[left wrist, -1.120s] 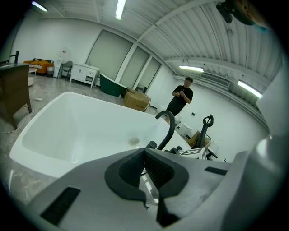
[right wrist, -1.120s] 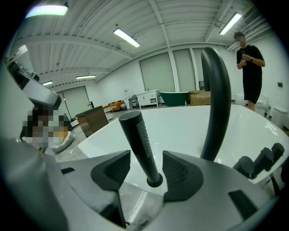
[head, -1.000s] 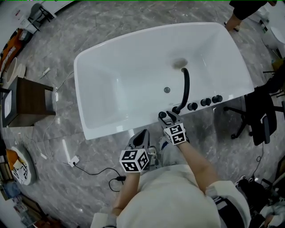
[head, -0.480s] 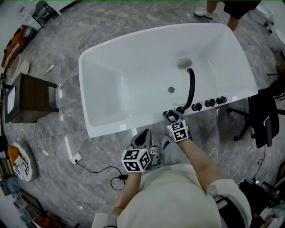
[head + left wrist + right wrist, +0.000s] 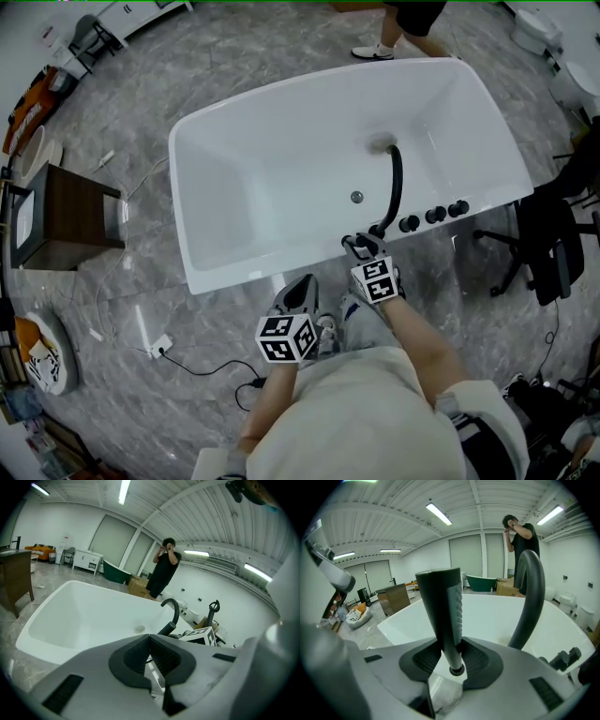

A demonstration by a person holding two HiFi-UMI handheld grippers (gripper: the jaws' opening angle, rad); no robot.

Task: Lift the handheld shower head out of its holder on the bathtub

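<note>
The right gripper [image 5: 362,247] pinches the handheld shower head [image 5: 440,611] low on its dark handle. Its jaws have just been closing, and the pads now press on both sides of the handle. In the head view this happens at the near rim of the white bathtub [image 5: 281,159], at about 5 o'clock from the tub's middle. The holder itself is hidden under the gripper, so I cannot tell whether the handle's lower end has cleared it yet.

The left gripper [image 5: 150,656] has its jaws pressed together on nothing. It hangs above the grey floor [image 5: 169,375], just outside the rim, at 7 o'clock from the right one.

Several things could go wrong from here.
- **Pivoting in the grip:** the grip sits near the bottom of a long, smooth handle, so the taller part above the pads could turn in them and tip over.
- **Jamming in the holder:** a pull that is off the holder's line would probably jam the handle instead of freeing it.
- **Striking the spout or knobs:** the curved black spout [image 5: 395,187] rises just beside the handle at 1 o'clock, with the knobs [image 5: 433,215] further along the rim at 2 o'clock. A swing that way would strike them.
- **Hose drag:** any hose below, which is not visible, might drag and tug the handle loose.

A person [image 5: 163,571] stands well beyond the far rim, clear of all this.
</note>
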